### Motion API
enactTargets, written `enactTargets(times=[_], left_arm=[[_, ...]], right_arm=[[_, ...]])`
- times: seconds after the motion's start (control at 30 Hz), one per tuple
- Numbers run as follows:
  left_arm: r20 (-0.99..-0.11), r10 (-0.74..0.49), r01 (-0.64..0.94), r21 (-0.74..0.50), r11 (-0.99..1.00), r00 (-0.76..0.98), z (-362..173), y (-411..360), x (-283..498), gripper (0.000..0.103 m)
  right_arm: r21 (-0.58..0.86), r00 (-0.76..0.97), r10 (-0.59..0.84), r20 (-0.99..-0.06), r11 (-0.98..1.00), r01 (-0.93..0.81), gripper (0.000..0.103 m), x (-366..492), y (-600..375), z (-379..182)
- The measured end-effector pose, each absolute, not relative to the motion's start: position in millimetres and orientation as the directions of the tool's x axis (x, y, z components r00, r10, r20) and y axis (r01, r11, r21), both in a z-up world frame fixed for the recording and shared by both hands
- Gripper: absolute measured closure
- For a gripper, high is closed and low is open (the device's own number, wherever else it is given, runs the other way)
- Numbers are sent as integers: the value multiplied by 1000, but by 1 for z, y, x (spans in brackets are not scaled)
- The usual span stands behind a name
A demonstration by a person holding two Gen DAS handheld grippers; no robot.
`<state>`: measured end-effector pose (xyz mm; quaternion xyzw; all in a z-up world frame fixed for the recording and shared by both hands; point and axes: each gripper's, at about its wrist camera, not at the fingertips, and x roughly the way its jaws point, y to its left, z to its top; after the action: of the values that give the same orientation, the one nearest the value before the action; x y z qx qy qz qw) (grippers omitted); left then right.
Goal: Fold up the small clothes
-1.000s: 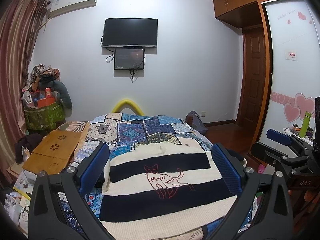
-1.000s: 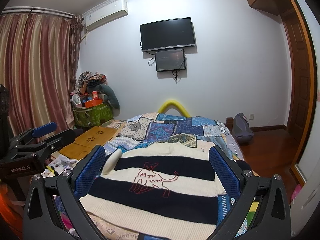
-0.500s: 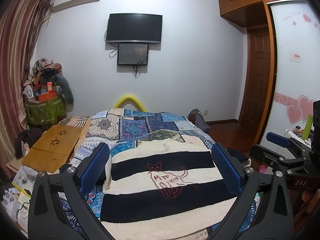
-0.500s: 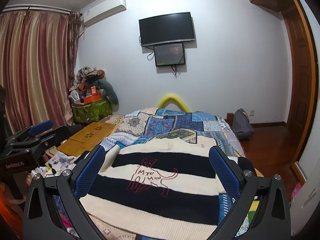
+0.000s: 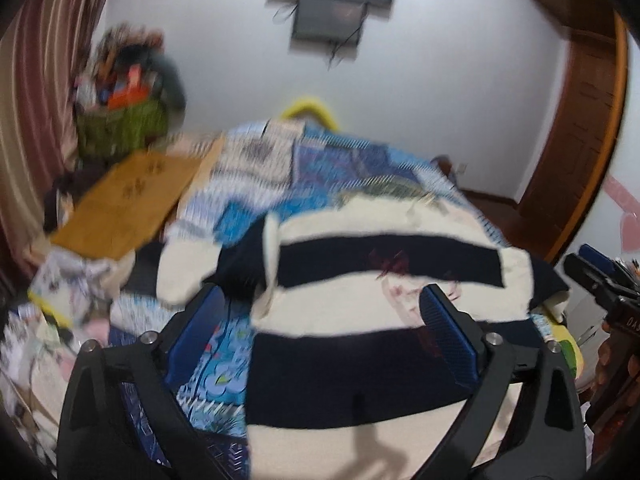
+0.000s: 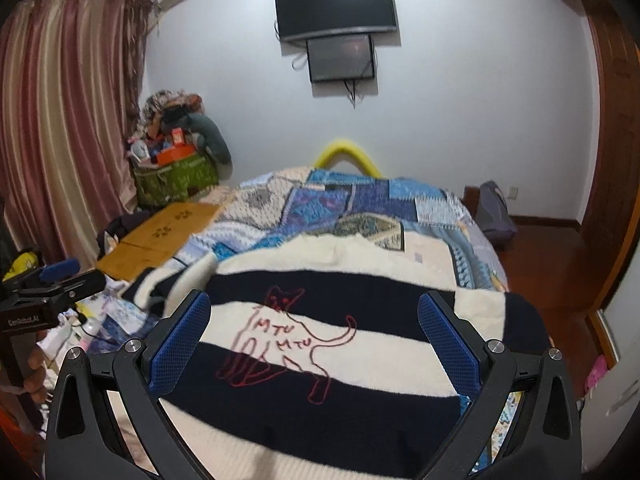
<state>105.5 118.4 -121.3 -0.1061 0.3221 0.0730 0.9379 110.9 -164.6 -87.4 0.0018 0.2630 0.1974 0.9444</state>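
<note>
A cream and navy striped sweater (image 6: 328, 344) with a red cat outline lies flat on the patchwork bedspread (image 6: 360, 204). The left wrist view is blurred; there the sweater (image 5: 380, 312) fills the lower middle, one sleeve spread to the left. My left gripper (image 5: 320, 332) is open, hanging above the sweater's left edge with nothing between its blue pads. My right gripper (image 6: 316, 340) is open too, above the cat drawing, holding nothing. Each gripper shows at the edge of the other's view, held by a hand.
A wooden lap table (image 6: 160, 236) lies at the bed's left side, with clutter on the floor below it. A green basket (image 6: 176, 178) piled with things stands by the curtain. A grey bag (image 6: 494, 216) and a wooden door are to the right.
Both grippers have tipped down and come closer to the sweater. The left one moved fast toward the sweater's left side, blurring its view. Both stay open.
</note>
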Motion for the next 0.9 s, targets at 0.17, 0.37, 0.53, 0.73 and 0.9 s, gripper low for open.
enactTargets(times=[0.17, 0.37, 0.53, 0.73, 0.9], left_arm=[[-715, 73, -334, -232, 914, 695, -169, 175, 123, 7], [-765, -38, -431, -402, 808, 642, -210, 234, 144, 14], [-787, -103, -508, -486, 711, 608, -243, 271, 169, 15], [-762, -181, -558, -593, 580, 621, -275, 300, 189, 17], [-745, -249, -596, -651, 469, 618, -300, 314, 200, 35]], right_arm=[[116, 746, 354, -564, 929, -353, 0, 134, -167, -112], [127, 705, 331, -628, 936, -327, 6, 165, -173, -131], [145, 676, 330, -659, 938, -316, 17, 186, -174, -144], [162, 637, 334, -695, 935, -314, 26, 201, -173, -157], [166, 622, 340, -706, 932, -321, 27, 207, -173, -162]])
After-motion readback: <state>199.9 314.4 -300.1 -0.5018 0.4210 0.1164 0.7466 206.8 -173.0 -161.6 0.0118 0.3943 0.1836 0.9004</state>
